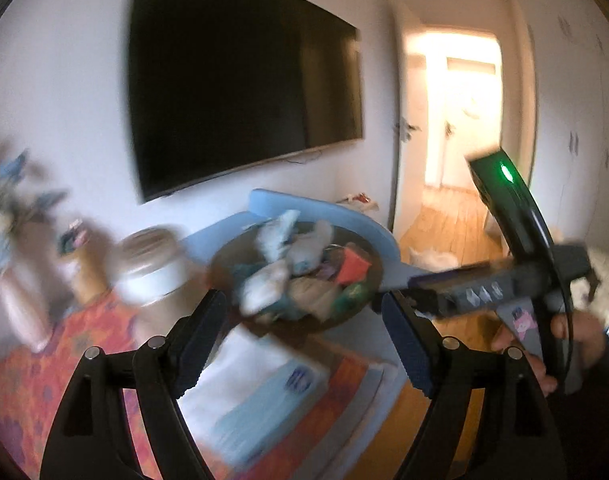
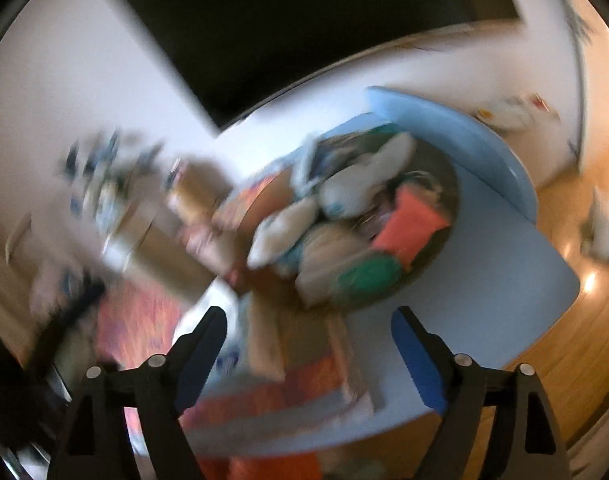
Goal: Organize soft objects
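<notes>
Bottom of both frames: we see the left hand-held gripper [image 1: 304,344] with jaws apart and nothing between them, and the right hand-held gripper [image 2: 310,354] likewise apart and empty. Both views are motion-blurred, so detail is poor.

Just past the fingers, papers and an orange patterned cloth [image 1: 36,368] cover the tabletop [image 2: 536,264].

Centre frame sits the dark bowl [image 1: 368,300] heaped with soft objects [image 1: 288,264], white, teal, coral [image 2: 412,226] and green pieces.

Left of it, a jar [image 1: 148,268] and a vase of flowers [image 1: 16,264] stand near.

Risks, in our judgement:
- The bowl looks near the tabletop edge, so a hard tug could tip it.
- A grab could drag tangled neighbours out.
- A fast swing could clip the jar or vase.
</notes>
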A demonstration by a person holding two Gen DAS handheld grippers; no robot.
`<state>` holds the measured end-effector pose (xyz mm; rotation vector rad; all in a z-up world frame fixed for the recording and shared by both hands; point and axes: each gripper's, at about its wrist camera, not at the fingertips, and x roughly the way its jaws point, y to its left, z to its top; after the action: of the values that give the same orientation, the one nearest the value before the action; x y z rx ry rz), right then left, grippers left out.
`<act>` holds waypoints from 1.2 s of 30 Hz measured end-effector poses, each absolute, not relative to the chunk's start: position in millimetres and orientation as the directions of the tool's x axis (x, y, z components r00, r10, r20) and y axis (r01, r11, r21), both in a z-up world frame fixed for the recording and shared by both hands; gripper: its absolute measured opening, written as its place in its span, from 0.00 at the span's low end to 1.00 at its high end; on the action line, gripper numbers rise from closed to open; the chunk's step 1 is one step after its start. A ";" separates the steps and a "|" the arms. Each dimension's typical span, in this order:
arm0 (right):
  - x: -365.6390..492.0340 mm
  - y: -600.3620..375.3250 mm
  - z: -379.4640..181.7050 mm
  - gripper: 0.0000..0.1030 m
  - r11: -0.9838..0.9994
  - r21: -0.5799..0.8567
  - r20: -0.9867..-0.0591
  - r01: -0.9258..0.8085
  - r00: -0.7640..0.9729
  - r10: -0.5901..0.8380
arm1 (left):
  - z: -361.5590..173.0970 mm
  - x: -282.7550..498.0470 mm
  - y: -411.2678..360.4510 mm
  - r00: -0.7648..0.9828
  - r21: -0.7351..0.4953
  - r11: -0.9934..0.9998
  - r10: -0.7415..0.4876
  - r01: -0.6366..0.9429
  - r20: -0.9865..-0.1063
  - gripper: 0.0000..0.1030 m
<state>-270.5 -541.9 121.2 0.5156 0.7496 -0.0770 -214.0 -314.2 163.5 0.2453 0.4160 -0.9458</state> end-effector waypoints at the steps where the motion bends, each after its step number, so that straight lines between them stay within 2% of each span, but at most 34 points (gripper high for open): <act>1: -271.4 -529.6 124.3 0.81 0.893 0.396 -0.674 0.215 0.729 0.123 | 168.9 -209.6 -289.4 0.543 0.007 0.602 -0.716 0.799 -0.439 0.77; 3: -272.5 -498.9 130.3 0.81 0.925 0.359 -0.674 0.122 0.720 0.166 | 175.3 -203.5 -261.0 0.609 0.032 0.662 -0.667 0.748 -0.428 0.77; 7: -259.9 -440.1 137.6 0.81 0.956 0.292 -0.686 -0.020 0.692 0.223 | 196.4 -187.2 -195.9 0.792 0.145 0.816 -0.475 0.560 -0.383 0.77; 9: -245.8 -405.3 141.3 0.81 0.960 0.267 -0.695 -0.084 0.674 0.252 | 205.0 -180.3 -169.3 0.827 0.145 0.857 -0.414 0.495 -0.381 0.77; 11: -235.8 -378.2 142.1 0.81 0.956 0.259 -0.699 -0.138 0.656 0.284 | 208.6 -166.4 -143.6 0.839 0.159 0.897 -0.307 0.413 -0.449 0.86; 13: -219.7 -343.6 141.2 0.86 0.950 0.238 -0.711 -0.203 0.630 0.313 | 204.9 -153.8 -118.4 0.829 0.177 0.920 -0.215 0.349 -0.517 0.86; 14: -209.9 -321.7 138.8 0.91 0.943 0.224 -0.723 -0.246 0.606 0.331 | 203.5 -152.7 -107.7 0.835 0.173 0.928 -0.201 0.329 -0.511 0.86; 15: -199.2 -299.5 135.6 0.93 0.937 0.204 -0.734 -0.285 0.588 0.339 | 201.4 -149.9 -92.1 0.847 0.159 0.940 -0.188 0.301 -0.497 0.86; 19: -153.5 -241.1 118.3 0.93 0.923 0.190 -0.755 -0.336 0.550 0.356 | 187.9 -125.8 -44.1 0.851 0.080 0.981 -0.114 0.179 -0.513 0.86; 23: -79.9 -214.1 80.4 0.93 0.902 0.339 -0.760 -0.268 0.487 0.430 | 149.6 -89.4 -12.3 0.839 0.031 0.999 -0.021 0.045 -0.544 0.86; 27: -35.8 -205.2 52.8 0.93 0.938 0.310 -0.767 -0.152 0.543 0.342 | 103.3 -61.7 -4.1 0.829 -0.001 1.000 -0.020 0.024 -0.559 0.86; 31: -25.9 -199.8 37.5 0.93 0.980 0.189 -0.710 -0.059 0.681 0.178 | 71.0 -47.3 -11.6 0.814 -0.052 0.995 -0.100 0.086 -0.572 0.86; 33: -28.7 -200.5 33.1 0.93 0.985 0.165 -0.689 -0.038 0.711 0.143 | 60.0 -43.5 -13.9 0.802 -0.072 0.992 -0.125 0.102 -0.584 0.86; 34: -29.1 -202.1 33.2 0.93 0.985 0.168 -0.686 -0.034 0.714 0.141 | 52.7 -43.4 -10.3 0.805 -0.122 0.987 -0.157 0.106 -0.572 0.86; 36: -32.5 -203.7 37.9 0.94 0.990 0.142 -0.661 -0.018 0.743 0.109 | 44.0 -37.5 -8.5 0.783 -0.139 0.987 -0.149 0.080 -0.604 0.86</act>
<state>-32.5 -203.7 37.9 0.1296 0.7306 0.0696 -37.5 -8.5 44.0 -0.1081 0.6596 -0.1236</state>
